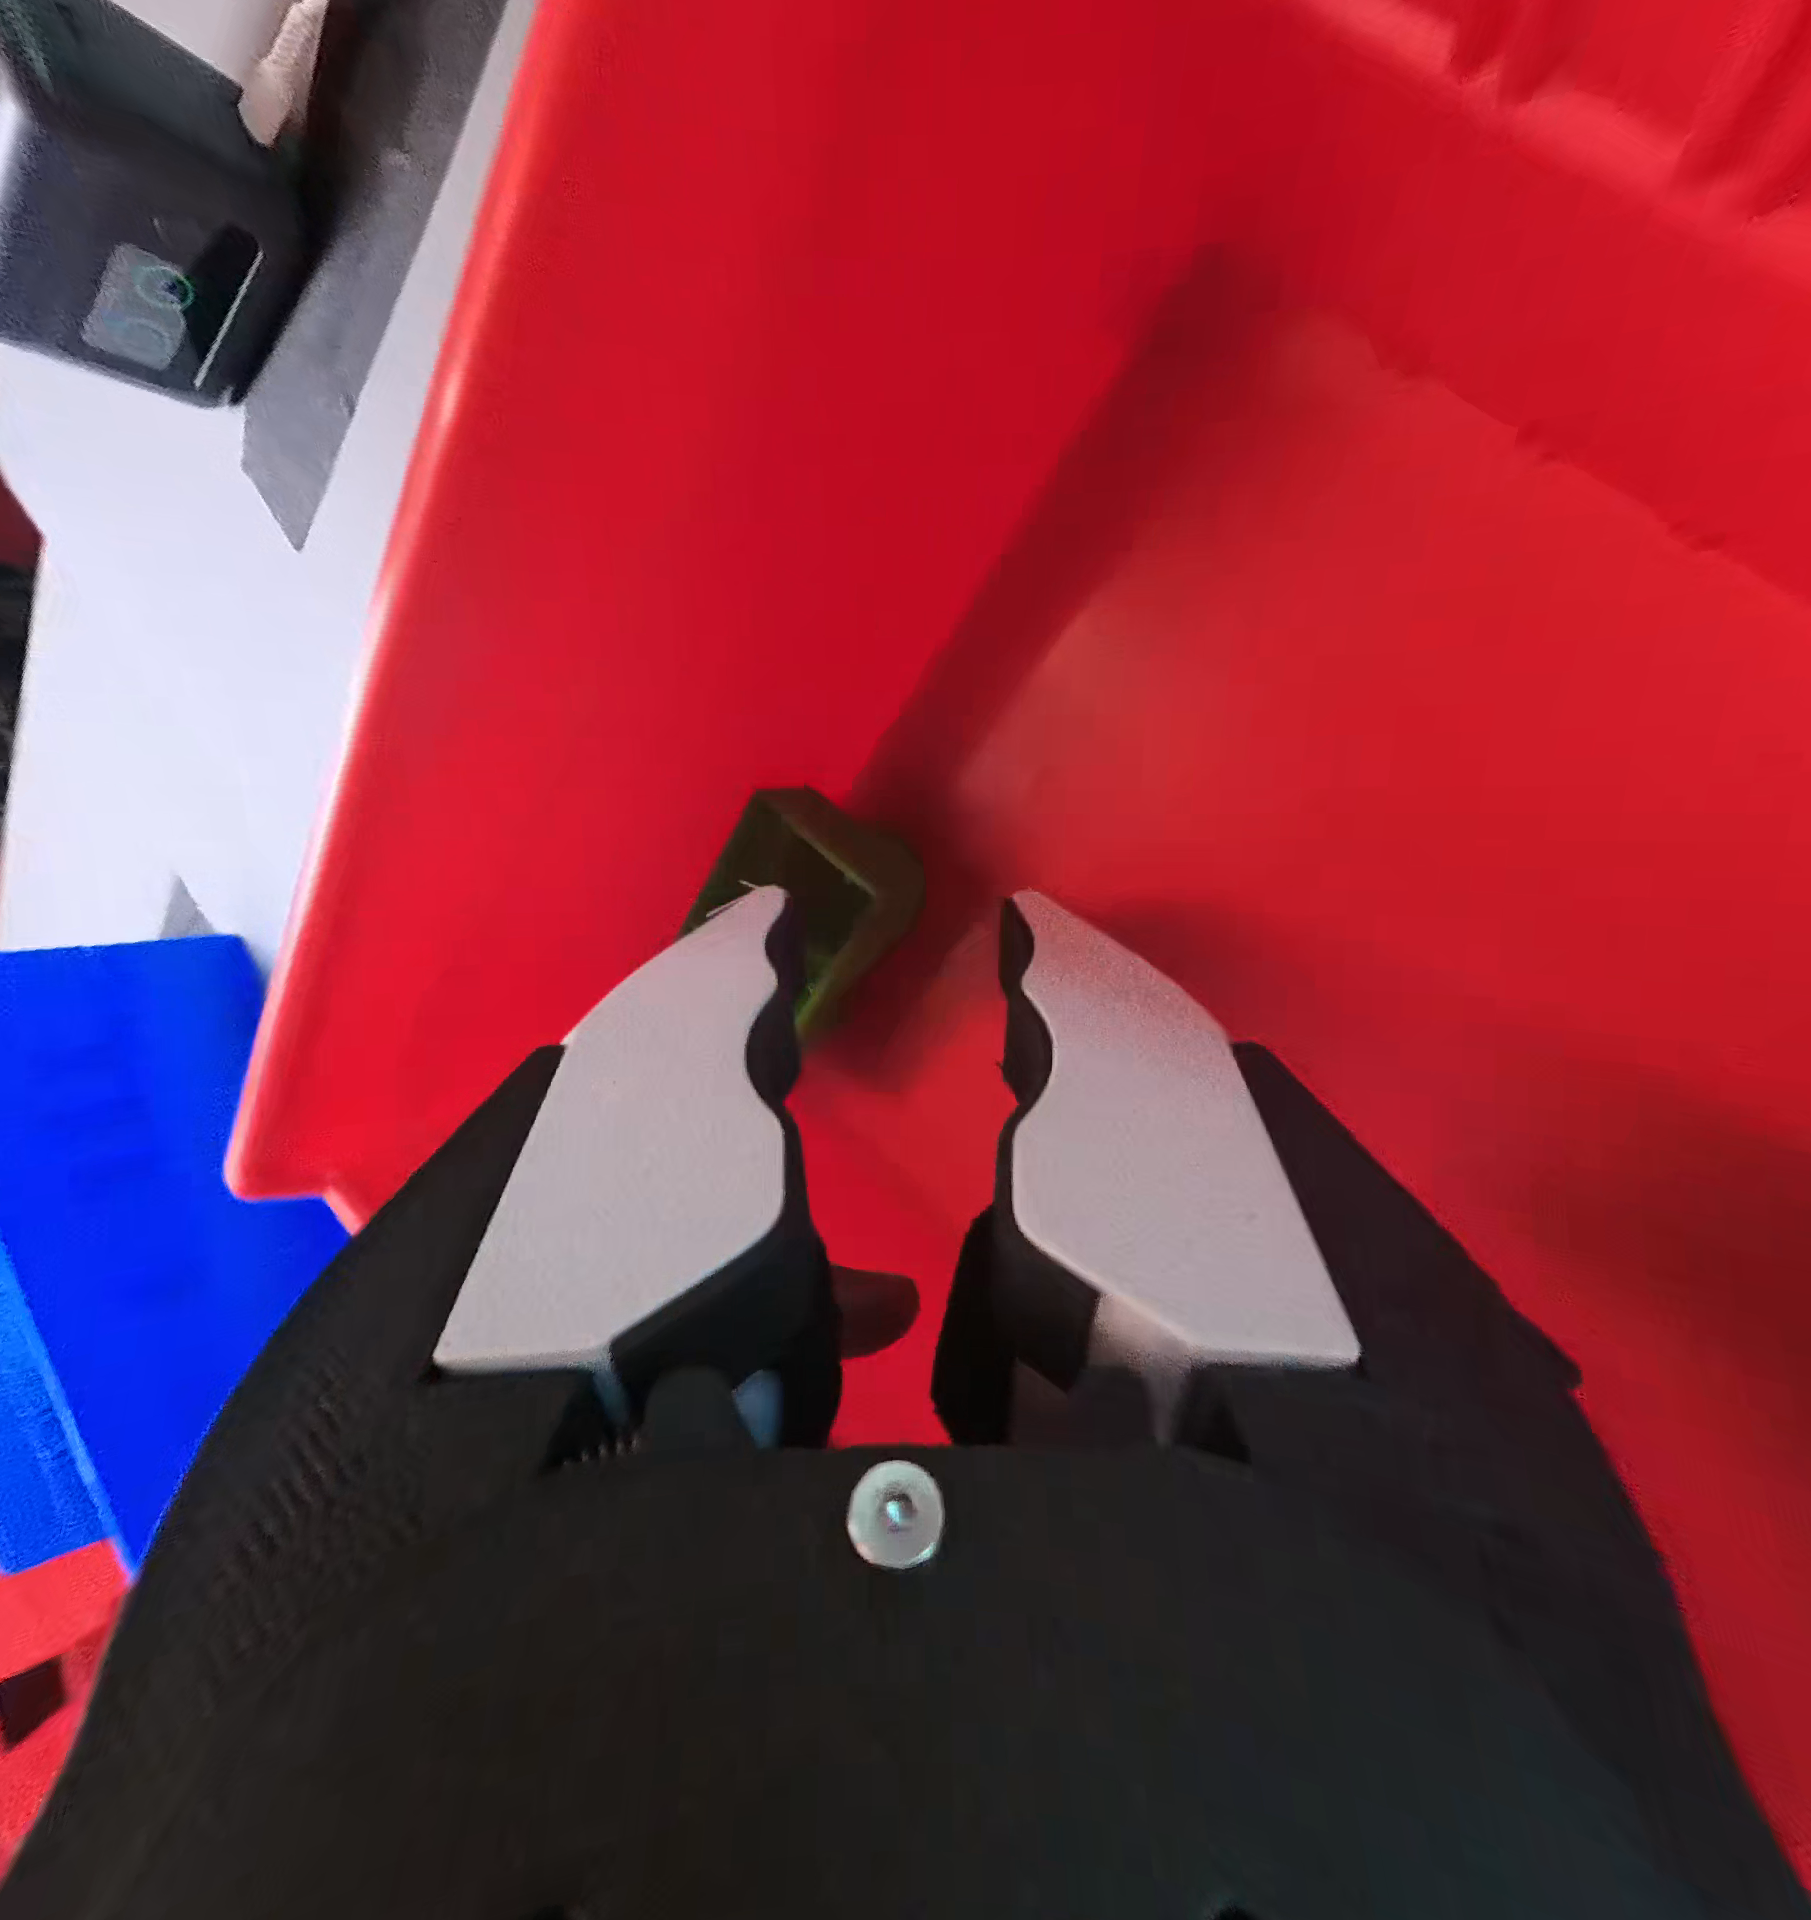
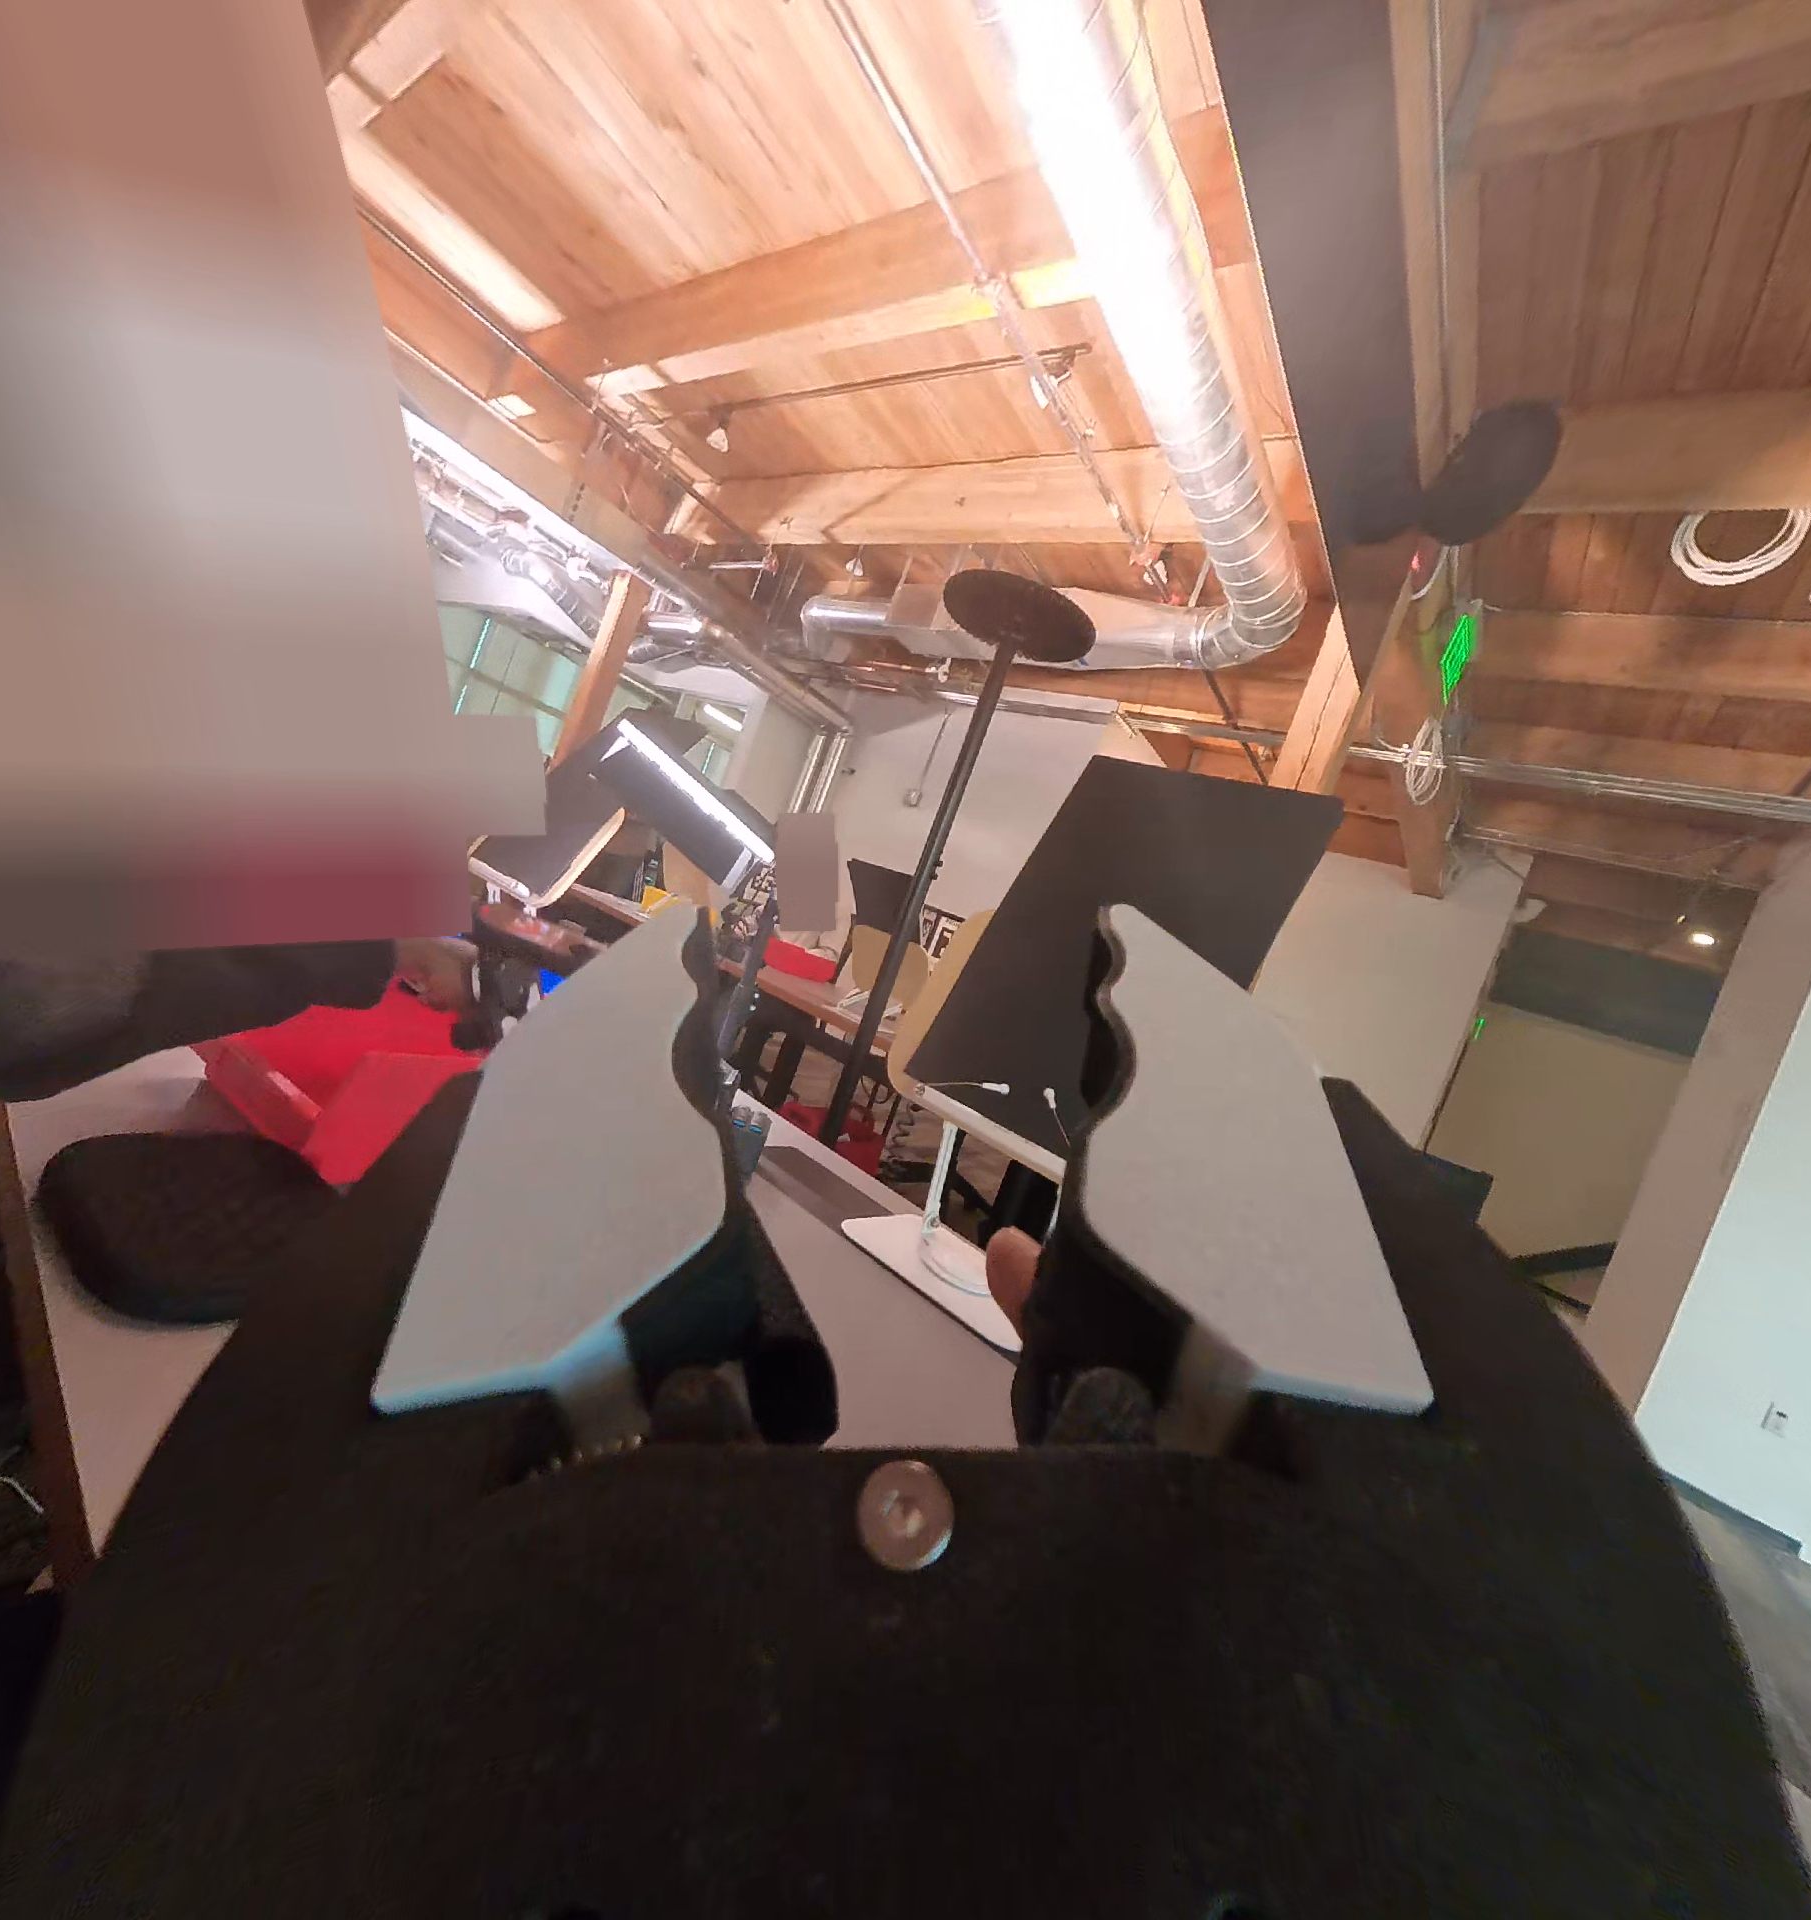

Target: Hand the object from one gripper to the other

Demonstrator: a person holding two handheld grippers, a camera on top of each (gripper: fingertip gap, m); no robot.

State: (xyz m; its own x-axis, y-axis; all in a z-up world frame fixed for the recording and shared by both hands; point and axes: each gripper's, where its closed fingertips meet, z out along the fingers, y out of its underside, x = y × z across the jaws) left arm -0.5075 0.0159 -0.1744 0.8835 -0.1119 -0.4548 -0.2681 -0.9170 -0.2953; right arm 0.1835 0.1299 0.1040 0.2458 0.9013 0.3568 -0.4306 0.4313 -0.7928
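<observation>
In the left wrist view a small olive-green hollow block lies on the floor of a red bin, in the corner against its left wall. My left gripper is open and reaches down into the bin. Its left fingertip partly covers the block; the block is not between the jaws. My right gripper is open and empty, raised and pointing up toward the room and ceiling. The red bin shows far left in the right wrist view, with the left gripper's dark body over it.
A blue bin stands left of the red bin on the white table. A black device sits at the top left. In the right wrist view a black padded cushion lies on the table, and a lamp stand stands beyond. One gripper's finger ends stand about 75 cm off the other's.
</observation>
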